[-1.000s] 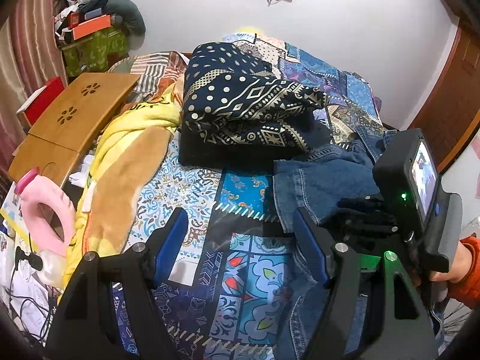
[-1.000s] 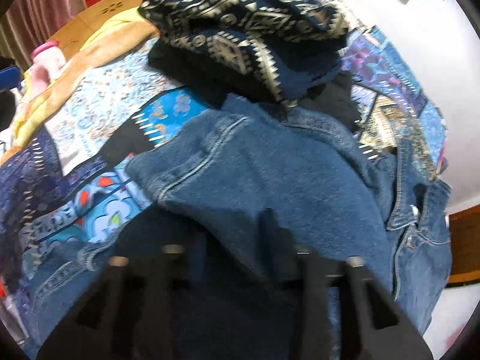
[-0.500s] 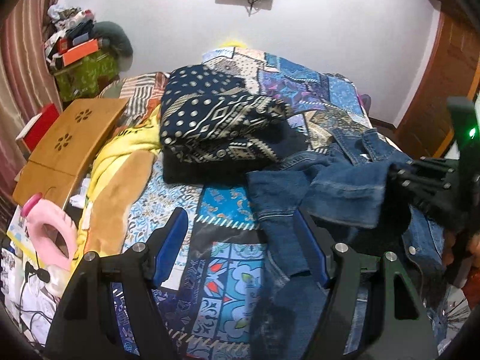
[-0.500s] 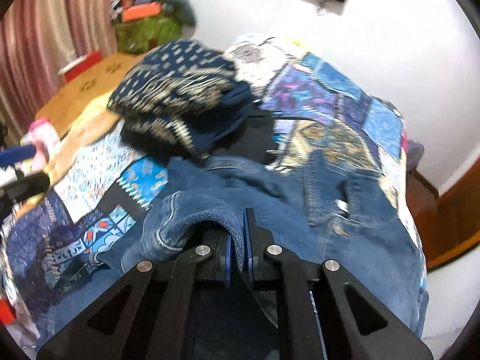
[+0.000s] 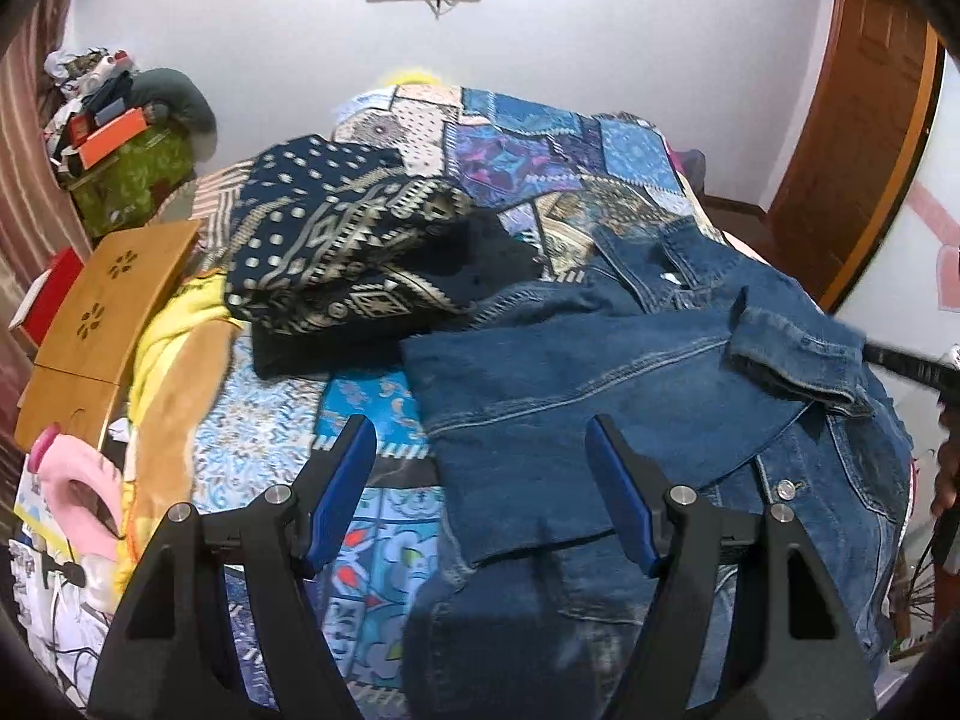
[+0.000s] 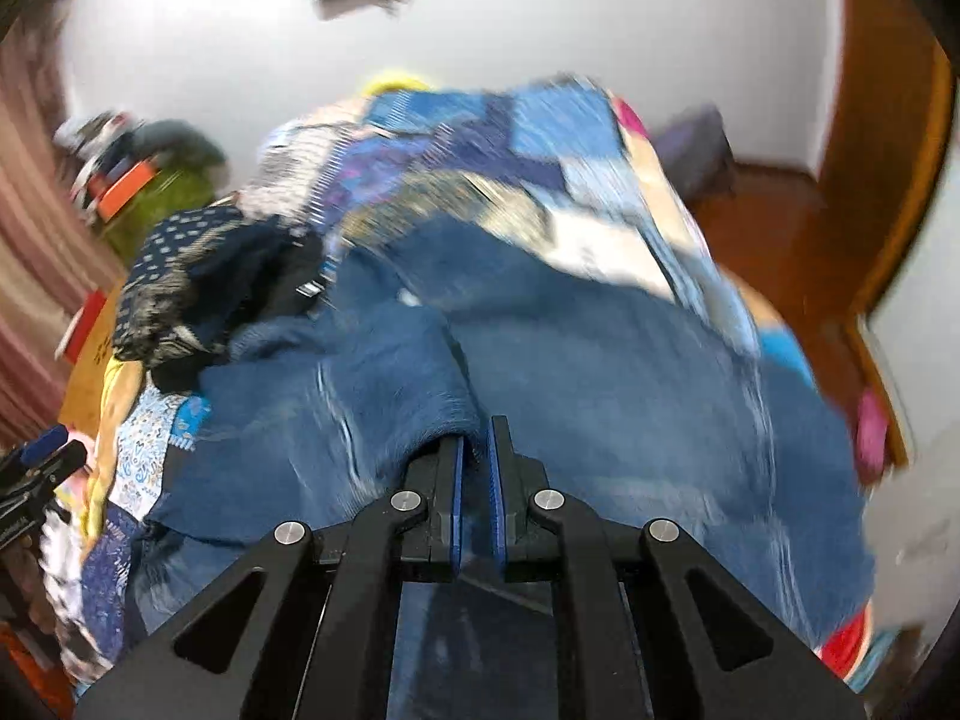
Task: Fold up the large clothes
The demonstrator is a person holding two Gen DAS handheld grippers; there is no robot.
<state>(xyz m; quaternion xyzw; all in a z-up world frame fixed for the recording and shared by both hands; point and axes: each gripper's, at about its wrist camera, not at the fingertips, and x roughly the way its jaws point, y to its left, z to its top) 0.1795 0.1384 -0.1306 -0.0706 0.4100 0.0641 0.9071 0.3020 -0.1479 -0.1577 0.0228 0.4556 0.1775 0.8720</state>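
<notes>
A blue denim jacket (image 5: 630,396) lies spread on the right half of a patchwork bedspread (image 5: 516,150). Its sleeve is folded across the body, with the cuff (image 5: 798,348) at the right. My left gripper (image 5: 480,456) is open and empty, held above the jacket's left edge. My right gripper (image 6: 474,438) is shut on the sleeve of the denim jacket (image 6: 384,396); that view is motion-blurred. In the left wrist view the right gripper (image 5: 912,363) shows only as a dark bar at the right edge, beside the cuff.
A folded navy patterned blanket (image 5: 342,252) on a black garment lies left of the jacket. A yellow and tan blanket (image 5: 174,360) runs along the bed's left edge, by a wooden lap table (image 5: 108,300) and a pink object (image 5: 72,480). A wooden door (image 5: 852,138) stands at the right.
The right gripper has pulled the denim sleeve across the jacket to the right, and the jacket now lies flatter. The left gripper stayed open and rose back a little.
</notes>
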